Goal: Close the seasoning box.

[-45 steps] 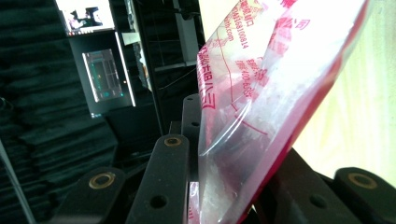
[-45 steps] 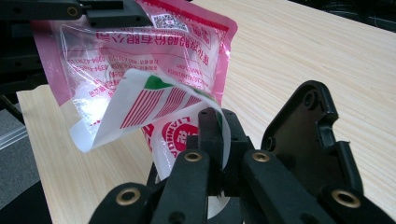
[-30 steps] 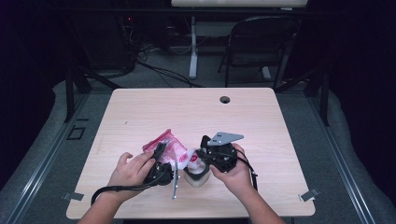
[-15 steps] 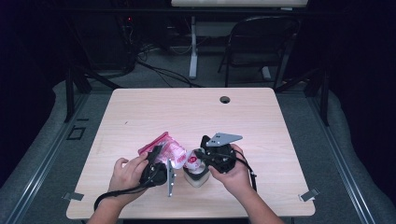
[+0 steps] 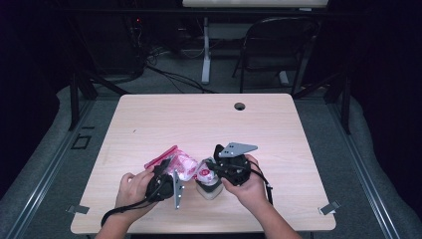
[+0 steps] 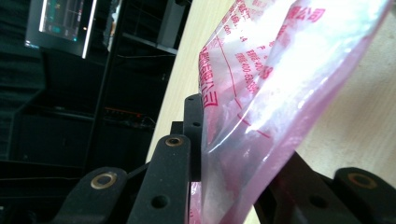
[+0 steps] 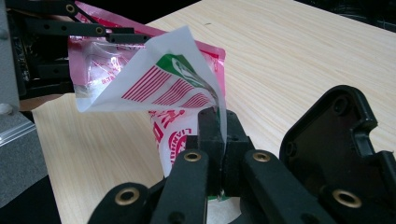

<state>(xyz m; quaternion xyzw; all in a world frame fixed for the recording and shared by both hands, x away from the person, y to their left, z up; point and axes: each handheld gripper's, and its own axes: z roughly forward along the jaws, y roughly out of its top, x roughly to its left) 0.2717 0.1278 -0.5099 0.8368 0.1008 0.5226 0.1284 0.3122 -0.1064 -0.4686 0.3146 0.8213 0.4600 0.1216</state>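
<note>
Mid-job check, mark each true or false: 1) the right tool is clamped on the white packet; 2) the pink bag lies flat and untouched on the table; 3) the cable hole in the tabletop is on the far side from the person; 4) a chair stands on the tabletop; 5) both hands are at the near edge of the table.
1) True: the right tool is shut on the white red-and-green printed packet.
2) False: the translucent pink plastic zip bag sits between the jaws of the left tool, lifted.
3) True: the round cable hole is near the far edge of the light wooden table.
4) False: the dark folding chair stands on the floor behind it.
5) True.
</note>
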